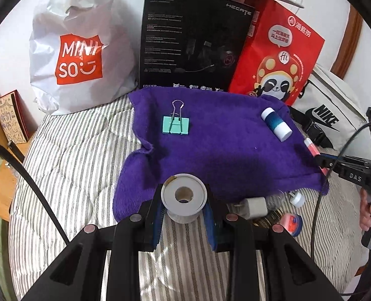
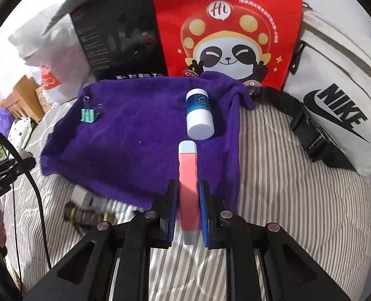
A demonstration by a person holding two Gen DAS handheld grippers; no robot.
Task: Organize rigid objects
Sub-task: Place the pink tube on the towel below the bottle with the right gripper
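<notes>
A purple towel (image 1: 210, 145) lies on the striped bed; it also shows in the right wrist view (image 2: 135, 135). On it lie a teal binder clip (image 1: 175, 124) (image 2: 88, 115) and a blue-and-white bottle (image 1: 276, 124) (image 2: 199, 114). My left gripper (image 1: 184, 207) is shut on a grey spool (image 1: 184, 198) at the towel's near edge. My right gripper (image 2: 189, 200) is shut on a pink tube with a pale cap (image 2: 188, 170), held over the towel's near right part. The right gripper also shows in the left wrist view (image 1: 320, 159).
A white MINISO bag (image 1: 77, 50), a black box (image 1: 193, 42), a red panda bag (image 1: 275, 50) and a white Nike bag (image 2: 336, 105) stand along the back. A white charger (image 1: 254, 207) and a small round blue-and-pink item (image 1: 293, 222) lie on the bed (image 1: 72, 150) by the towel's near edge.
</notes>
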